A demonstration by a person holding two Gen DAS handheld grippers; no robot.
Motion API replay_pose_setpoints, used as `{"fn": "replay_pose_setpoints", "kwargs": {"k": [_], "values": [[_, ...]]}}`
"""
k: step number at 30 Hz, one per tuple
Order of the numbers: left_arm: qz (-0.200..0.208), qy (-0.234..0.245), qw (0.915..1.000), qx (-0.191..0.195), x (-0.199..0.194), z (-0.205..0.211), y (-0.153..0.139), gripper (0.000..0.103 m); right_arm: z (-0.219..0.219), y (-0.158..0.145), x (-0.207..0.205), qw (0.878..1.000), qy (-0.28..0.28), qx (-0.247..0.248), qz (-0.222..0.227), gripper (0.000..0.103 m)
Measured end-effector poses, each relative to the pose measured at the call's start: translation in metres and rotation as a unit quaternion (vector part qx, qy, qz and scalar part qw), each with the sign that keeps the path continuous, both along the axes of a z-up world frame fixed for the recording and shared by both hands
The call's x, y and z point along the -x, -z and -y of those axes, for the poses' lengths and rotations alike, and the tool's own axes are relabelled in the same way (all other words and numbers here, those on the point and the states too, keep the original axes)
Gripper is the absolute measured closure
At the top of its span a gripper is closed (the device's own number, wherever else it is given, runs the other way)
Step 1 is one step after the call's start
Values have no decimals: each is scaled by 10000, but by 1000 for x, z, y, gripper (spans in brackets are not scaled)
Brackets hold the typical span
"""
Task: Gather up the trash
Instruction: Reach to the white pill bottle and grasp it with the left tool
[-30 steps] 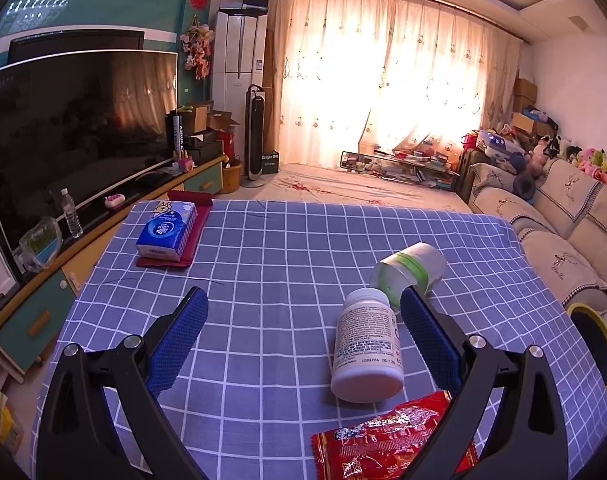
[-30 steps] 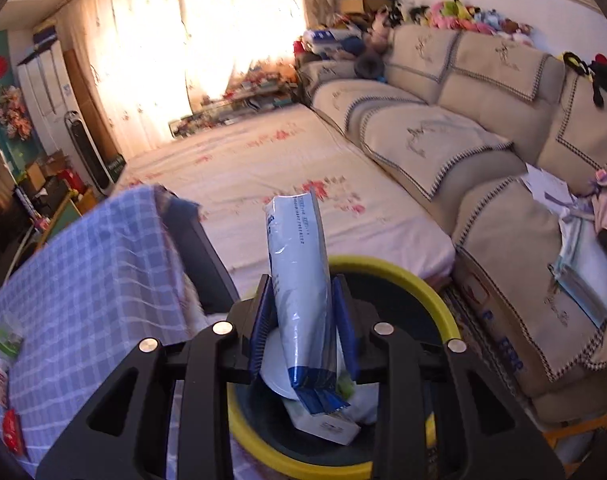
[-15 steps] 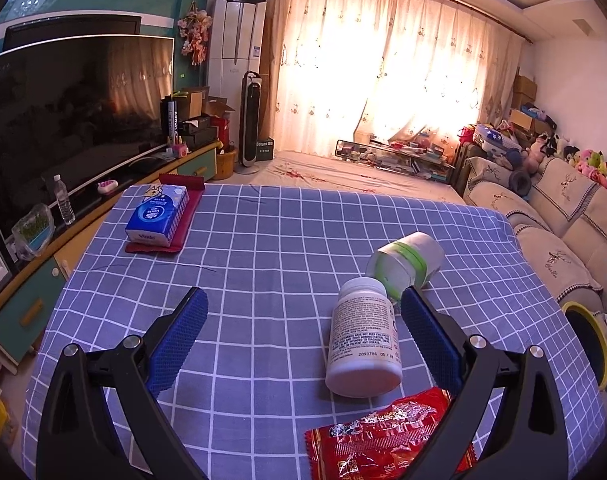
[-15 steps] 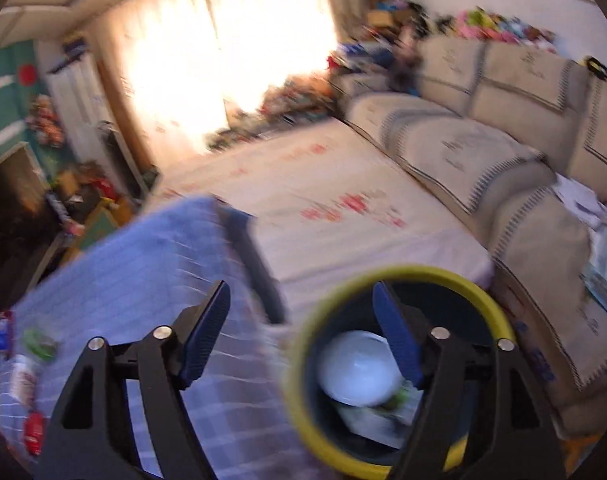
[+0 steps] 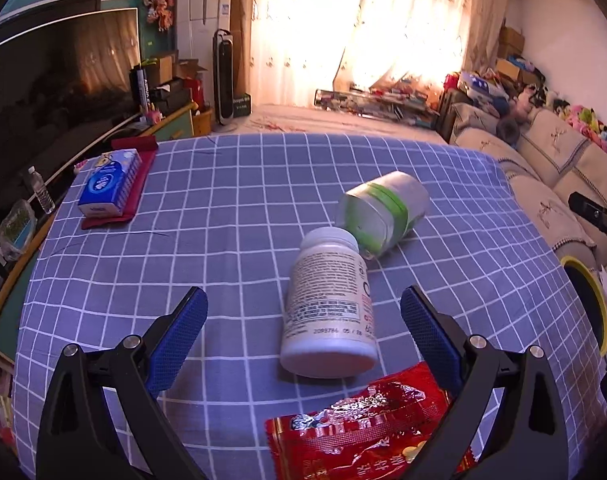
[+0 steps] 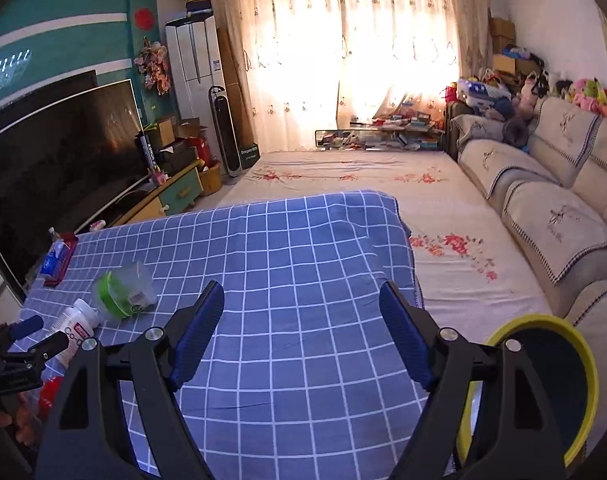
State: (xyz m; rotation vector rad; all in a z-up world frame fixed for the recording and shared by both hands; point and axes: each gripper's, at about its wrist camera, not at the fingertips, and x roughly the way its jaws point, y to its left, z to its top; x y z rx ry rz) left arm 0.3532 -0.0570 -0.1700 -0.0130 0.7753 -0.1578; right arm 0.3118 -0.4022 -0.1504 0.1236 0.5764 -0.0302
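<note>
A white pill bottle point(image 5: 329, 304) lies on its side on the blue checked tablecloth point(image 5: 231, 208), between the open fingers of my left gripper point(image 5: 303, 320). A clear tub with a green band point(image 5: 383, 210) lies just beyond it. A red snack wrapper point(image 5: 363, 428) lies near the camera. My right gripper point(image 6: 301, 332) is open and empty over the table's right part; the bottle point(image 6: 77, 330) and tub point(image 6: 123, 290) are far to its left. The yellow-rimmed bin point(image 6: 543, 384) stands on the floor at the right, also at the right edge of the left wrist view point(image 5: 587, 304).
A blue tissue pack point(image 5: 109, 182) lies on a red cloth point(image 5: 137, 178) at the table's far left. A TV point(image 6: 59, 164) and cabinet stand to the left, a sofa point(image 6: 543, 200) to the right. The left gripper point(image 6: 19, 344) shows at the right wrist view's left edge.
My right gripper opened and let the blue-and-white package fall into the bin, then swung left over the table. My left gripper moved forward toward the white bottle.
</note>
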Motion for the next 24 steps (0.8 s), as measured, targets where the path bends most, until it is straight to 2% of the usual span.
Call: {"fn": "replay_pose_setpoints", "kwargs": {"k": [3,7,12,18,24], "values": [[-178,-29,9998,-68,-8,3,3,9,-1,2,0,10000,-26,-63,-11,27],[-409,-42,9991,-44,-16,4,9,19,-2,3,1,9999,-27,-101,-21,27],[-483,-29,9988,-111,-20,7,10,30,2,3,-1,9999,-7,-126,-28,27],[-600,74,9980,-192,-22,13,11,56,1,8,-5,9999,-12,-115,-116,27],[-488,61,9986,-186,-15,8,3,56,0,12,-9,9998,-14,-108,-190,27]]}}
